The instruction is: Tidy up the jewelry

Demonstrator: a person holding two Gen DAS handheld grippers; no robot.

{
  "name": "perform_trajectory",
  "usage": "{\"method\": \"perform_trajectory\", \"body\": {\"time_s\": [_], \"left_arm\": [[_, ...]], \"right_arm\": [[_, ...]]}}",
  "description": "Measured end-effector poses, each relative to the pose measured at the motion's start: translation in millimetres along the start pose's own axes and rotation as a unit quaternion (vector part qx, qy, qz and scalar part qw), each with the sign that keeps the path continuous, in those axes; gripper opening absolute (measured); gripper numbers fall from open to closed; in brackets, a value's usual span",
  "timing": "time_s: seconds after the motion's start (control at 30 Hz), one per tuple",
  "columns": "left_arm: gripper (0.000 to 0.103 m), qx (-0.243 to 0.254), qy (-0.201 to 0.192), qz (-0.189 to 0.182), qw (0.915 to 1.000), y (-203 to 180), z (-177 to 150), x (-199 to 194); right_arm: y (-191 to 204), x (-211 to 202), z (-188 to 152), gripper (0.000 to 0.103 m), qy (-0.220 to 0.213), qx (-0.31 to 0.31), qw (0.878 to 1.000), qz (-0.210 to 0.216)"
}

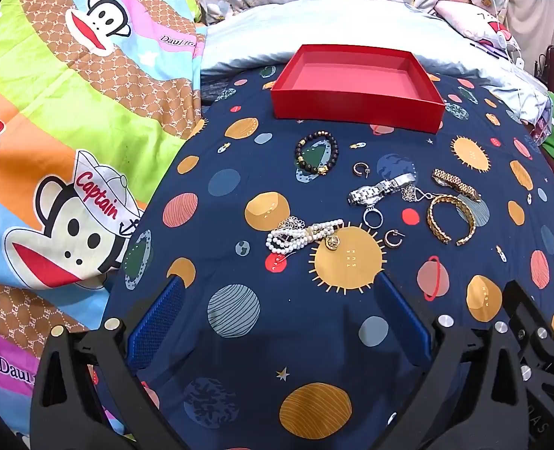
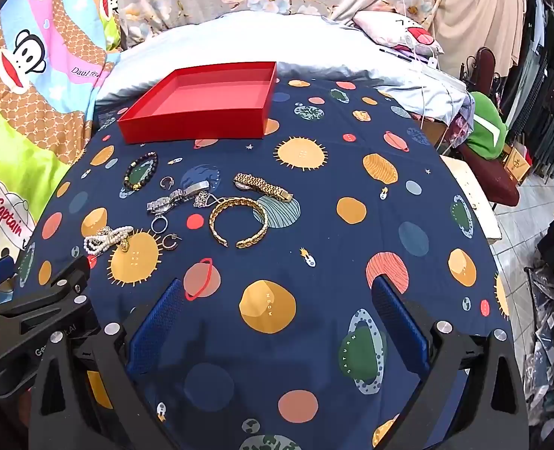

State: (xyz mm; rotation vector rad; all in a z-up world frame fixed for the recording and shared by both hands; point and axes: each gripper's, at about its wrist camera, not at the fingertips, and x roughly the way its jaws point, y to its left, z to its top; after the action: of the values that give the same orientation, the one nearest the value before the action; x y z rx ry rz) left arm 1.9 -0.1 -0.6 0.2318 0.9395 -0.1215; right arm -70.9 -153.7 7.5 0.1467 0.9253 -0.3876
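Observation:
An empty red box (image 1: 355,107) (image 2: 198,125) sits at the far side of the navy planet-print cloth (image 1: 239,337). In front of it lie a black bead bracelet (image 1: 316,152) (image 2: 141,170), a silver watch (image 1: 380,189) (image 2: 172,198), a gold watch (image 1: 455,183) (image 2: 264,186), a gold cuff (image 1: 451,223) (image 2: 238,221), a pearl bracelet (image 1: 299,234) (image 2: 106,239), a ring (image 1: 373,219) and two hoop earrings (image 1: 392,238). My left gripper (image 1: 280,322) hangs open, short of the pearls. My right gripper (image 2: 277,326) is open too, nearer than the cuff. Nothing lies between either pair of fingers.
A bright cartoon-monkey quilt (image 1: 71,150) lies left of the cloth. A pale pillow (image 1: 314,26) is behind the box. At the right the bed ends; a green garment (image 2: 485,131), a chair and tiled floor (image 2: 528,225) lie beyond. The left gripper's body (image 2: 33,322) shows in the right wrist view.

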Motion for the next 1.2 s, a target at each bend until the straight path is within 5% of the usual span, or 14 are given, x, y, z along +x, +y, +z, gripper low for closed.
{"method": "perform_trajectory", "body": {"time_s": [0.7, 0.93, 1.13, 1.2], "left_arm": [[0.098, -0.007, 0.016, -0.014, 0.9997, 2, -1, 6], [0.098, -0.06, 0.065, -0.065, 0.994, 22, -4, 31], [0.098, -0.085, 0.071, -0.032, 0.9934, 46, -6, 48], [0.098, -0.106, 0.037, -0.05, 0.9924, 52, -3, 53]], "right_arm": [[0, 6, -3, 0.098, 0.004, 0.002, 1.0, 0.007], [1, 20, -1, 0.098, 0.013, -0.004, 1.0, 0.026], [-3, 47, 7, 0.098, 0.037, 0.008, 0.999, 0.038], [-2, 56, 11, 0.098, 0.041, 0.007, 0.998, 0.039]]}}
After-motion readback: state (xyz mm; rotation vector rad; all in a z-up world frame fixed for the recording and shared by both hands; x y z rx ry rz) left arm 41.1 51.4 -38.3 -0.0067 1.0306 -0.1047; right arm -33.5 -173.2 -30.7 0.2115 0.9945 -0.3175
